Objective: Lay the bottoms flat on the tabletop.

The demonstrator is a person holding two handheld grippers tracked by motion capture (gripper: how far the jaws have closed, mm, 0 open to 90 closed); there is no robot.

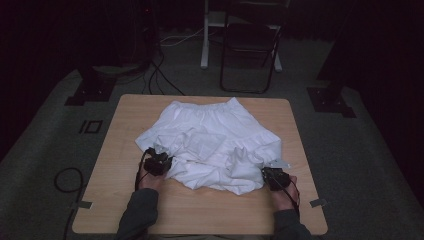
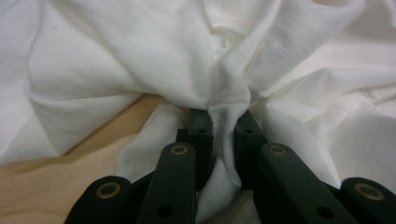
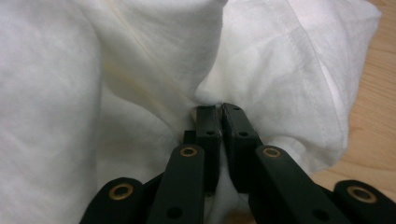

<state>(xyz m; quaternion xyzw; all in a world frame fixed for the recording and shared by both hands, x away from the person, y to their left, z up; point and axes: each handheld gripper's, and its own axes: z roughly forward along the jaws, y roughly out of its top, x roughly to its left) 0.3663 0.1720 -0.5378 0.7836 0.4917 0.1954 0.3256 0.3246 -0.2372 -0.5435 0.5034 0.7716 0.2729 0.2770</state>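
Both grippers pinch the near edge of a white garment [image 1: 210, 145] crumpled on a wooden table [image 1: 125, 200].

The high view gives the layout: the garment spreads across the middle of the table, its gathered waistband at the far side, with the left gripper [image 1: 158, 161] at its near-left corner and the right gripper [image 1: 274, 177] at its near-right corner, a hand behind each. A folding chair [image 1: 250, 45] stands on the floor beyond the table. The left gripper view shows its jaws narrowed on a bunched fold of the cloth [image 2: 224, 121], with bare table beneath to the left. The right gripper view shows its jaws almost together, clamping a thin layer of cloth [image 3: 217, 100], a stitched hem hanging to the right.
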